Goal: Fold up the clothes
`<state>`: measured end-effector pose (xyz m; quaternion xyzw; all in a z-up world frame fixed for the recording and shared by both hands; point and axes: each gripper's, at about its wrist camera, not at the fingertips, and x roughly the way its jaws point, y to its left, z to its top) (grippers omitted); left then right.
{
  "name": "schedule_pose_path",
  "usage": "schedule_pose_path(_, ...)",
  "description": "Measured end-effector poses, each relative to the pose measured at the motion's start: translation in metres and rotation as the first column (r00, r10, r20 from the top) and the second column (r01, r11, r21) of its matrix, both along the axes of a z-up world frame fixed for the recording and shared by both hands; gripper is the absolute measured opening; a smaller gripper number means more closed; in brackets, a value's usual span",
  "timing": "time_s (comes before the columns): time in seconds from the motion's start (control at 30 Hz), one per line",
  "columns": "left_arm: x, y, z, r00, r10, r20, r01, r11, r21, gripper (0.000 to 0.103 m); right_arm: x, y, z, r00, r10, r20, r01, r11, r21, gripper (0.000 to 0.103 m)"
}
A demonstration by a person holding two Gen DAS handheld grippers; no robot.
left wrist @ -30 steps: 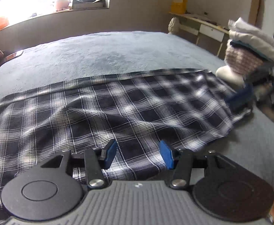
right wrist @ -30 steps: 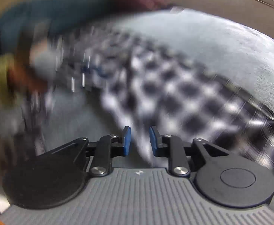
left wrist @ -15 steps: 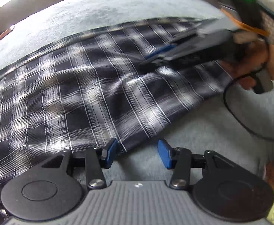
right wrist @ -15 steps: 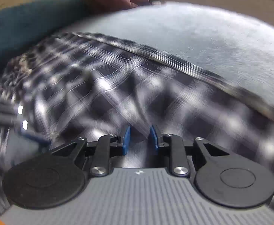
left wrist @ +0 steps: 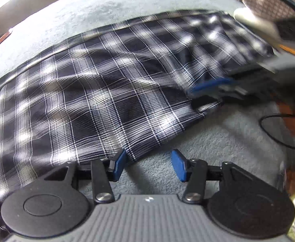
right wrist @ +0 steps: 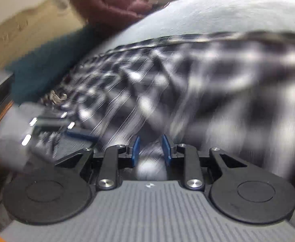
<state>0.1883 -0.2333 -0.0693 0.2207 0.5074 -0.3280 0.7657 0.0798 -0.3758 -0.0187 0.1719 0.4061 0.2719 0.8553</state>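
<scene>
Left gripper (left wrist: 149, 164) is open over the near hem of the plaid shirt (left wrist: 107, 92), nothing pinched. Right gripper (right wrist: 151, 149) is partly apart with plaid between its pads; too blurry to tell if it's pinching. The shirt's spread on a grey fleece blanket (left wrist: 218, 141). A folded clothes pile (left wrist: 268, 2) sits at the far corner.

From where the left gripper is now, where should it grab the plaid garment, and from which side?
Take the near hem of the plaid garment, just ahead of the open left gripper. Come in low from the bare grey blanket side: there the edge lies flat and single, free of wrinkles, so one finger could probably slide under it. The right gripper works the far corner.
</scene>
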Motion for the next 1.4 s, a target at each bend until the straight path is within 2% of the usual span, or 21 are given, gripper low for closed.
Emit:
schedule_pose_path(0.1,0.002,-0.002,0.001,0.999,-0.017,-0.035,0.018,1.000,0.023,0.051,-0.017,-0.005,0.012,0.999,0.035,0.035,-0.033,0.997,-0.064,0.023)
schedule_pose_path(0.13,0.003,-0.003,0.001,0.999,-0.020,-0.044,0.021,0.999,0.030,0.051,-0.013,-0.010,0.019,0.997,0.022,0.072,-0.015,0.995,-0.097,0.024)
schedule_pose_path(0.23,0.003,-0.004,0.002,0.998,-0.032,-0.057,0.035,0.998,0.057,0.052,0.002,-0.048,0.027,0.977,-0.147,0.153,0.170,0.974,-0.150,0.025)
schedule_pose_path(0.3,0.002,-0.004,0.003,0.996,-0.045,-0.071,0.051,0.995,0.085,0.054,0.002,-0.077,0.014,0.949,-0.281,0.140,0.311,0.902,-0.298,0.023)
schedule_pose_path(0.33,0.002,-0.003,0.003,0.995,-0.057,-0.081,0.065,0.993,0.099,0.054,-0.004,-0.094,0.008,0.932,-0.337,0.136,0.363,0.874,-0.322,0.013)
schedule_pose_path(0.47,0.008,-0.003,0.001,0.990,-0.079,-0.120,0.096,0.986,0.136,0.055,-0.036,-0.130,0.016,0.816,-0.516,0.259,0.576,0.695,-0.430,0.012)
schedule_pose_path(0.6,0.015,-0.009,0.006,0.986,-0.061,-0.155,0.089,0.979,0.182,0.055,-0.042,-0.131,0.025,0.810,-0.502,0.302,0.585,0.725,-0.364,0.014)
schedule_pose_path(0.67,0.012,-0.012,0.015,0.990,-0.088,-0.113,0.112,0.970,0.217,0.055,-0.043,-0.129,0.030,0.814,-0.479,0.330,0.575,0.748,-0.332,0.014)
schedule_pose_path(0.73,0.007,-0.011,0.027,0.991,-0.106,-0.082,0.122,0.967,0.224,0.055,-0.038,-0.132,0.027,0.823,-0.468,0.321,0.562,0.748,-0.352,0.014)
schedule_pose_path(0.83,-0.001,0.002,0.047,0.993,-0.098,-0.062,0.108,0.974,0.199,0.055,-0.032,-0.156,0.013,0.782,-0.553,0.288,0.614,0.604,-0.508,0.016)
schedule_pose_path(0.87,-0.006,0.007,0.052,0.993,-0.102,-0.050,0.110,0.976,0.190,0.055,-0.034,-0.156,0.016,0.775,-0.548,0.314,0.621,0.573,-0.534,0.014)
schedule_pose_path(0.93,-0.014,0.017,0.057,0.994,-0.107,-0.027,0.111,0.978,0.177,0.055,-0.033,-0.137,0.028,0.787,-0.466,0.403,0.616,0.571,-0.542,0.016)
schedule_pose_path(1.0,-0.021,0.025,0.059,0.994,-0.110,-0.003,0.109,0.979,0.171,0.055,-0.024,-0.118,0.038,0.798,-0.369,0.477,0.597,0.598,-0.535,0.015)
schedule_pose_path(1.03,-0.025,0.029,0.060,0.994,-0.110,0.008,0.107,0.980,0.167,0.055,-0.013,-0.115,0.039,0.807,-0.357,0.470,0.580,0.630,-0.516,0.015)
schedule_pose_path(1.07,-0.025,0.030,0.060,0.994,-0.106,0.018,0.102,0.983,0.152,0.055,0.002,-0.118,0.034,0.825,-0.371,0.425,0.556,0.664,-0.500,0.015)
schedule_pose_path(1.13,-0.029,0.034,0.058,0.995,-0.088,0.038,0.083,0.990,0.118,0.055,0.034,-0.130,0.016,0.844,-0.439,0.308,0.535,0.663,-0.523,0.015)
schedule_pose_path(1.17,-0.030,0.037,0.057,0.996,-0.070,0.055,0.064,0.993,0.098,0.055,0.043,-0.131,0.007,0.844,-0.440,0.307,0.530,0.595,-0.604,0.015)
schedule_pose_path(1.23,-0.029,0.051,0.055,0.996,-0.028,0.087,0.024,0.999,0.048,0.055,0.042,-0.128,0.001,0.849,-0.370,0.378,0.520,0.448,-0.727,0.016)
schedule_pose_path(1.27,-0.040,0.062,0.052,0.994,-0.004,0.109,0.001,1.000,0.021,0.055,0.041,-0.126,0.006,0.850,-0.360,0.386,0.518,0.434,-0.737,0.016)
schedule_pose_path(1.33,-0.052,0.074,0.045,0.988,0.041,0.151,-0.038,0.999,-0.023,0.055,0.042,-0.124,0.020,0.849,-0.348,0.398,0.527,0.500,-0.687,0.016)
schedule_pose_path(1.4,-0.051,0.068,0.038,0.982,0.068,0.173,-0.060,0.997,-0.050,0.055,0.055,-0.129,0.027,0.860,-0.359,0.362,0.510,0.620,-0.596,0.015)
